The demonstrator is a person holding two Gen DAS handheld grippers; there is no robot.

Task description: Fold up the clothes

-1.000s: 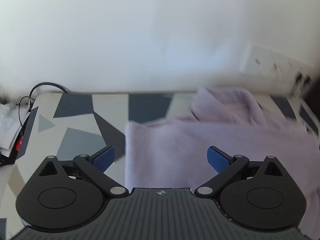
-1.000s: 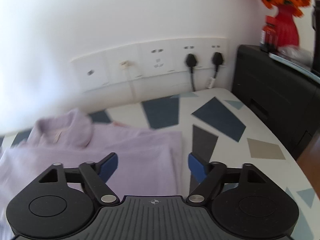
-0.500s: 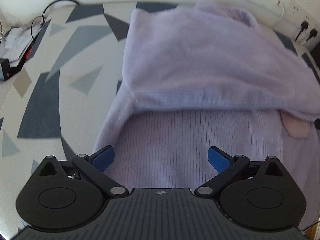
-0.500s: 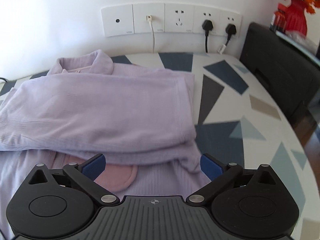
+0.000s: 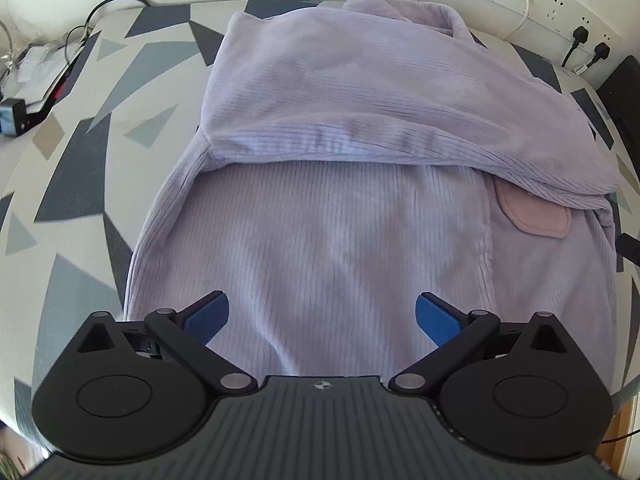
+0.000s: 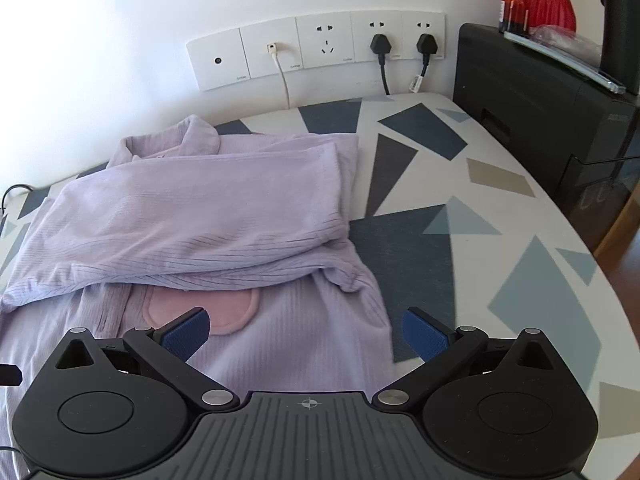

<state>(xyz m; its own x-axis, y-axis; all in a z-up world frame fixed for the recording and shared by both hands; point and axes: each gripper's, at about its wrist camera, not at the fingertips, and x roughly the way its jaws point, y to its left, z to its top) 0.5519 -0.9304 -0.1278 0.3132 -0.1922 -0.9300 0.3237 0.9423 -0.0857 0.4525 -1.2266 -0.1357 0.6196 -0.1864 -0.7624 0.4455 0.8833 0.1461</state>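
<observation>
My lilac ribbed garment (image 5: 320,248) lies flat on the patterned table (image 6: 460,248), its sleeves folded across the far half, collar (image 6: 188,136) toward the wall, a pink pocket (image 6: 224,308) showing at right.

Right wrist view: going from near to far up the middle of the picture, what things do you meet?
Pink patch → folded-over lilac sleeves → collar → white socket strip.

The left hand-held gripper (image 5: 322,316) points steeply downward with its blue-padded fingers (image 5: 206,317) spread wide and nothing between them, while the right hand-held gripper (image 6: 306,332) tilts down less steeply, its jaws likewise wide apart and empty.
</observation>
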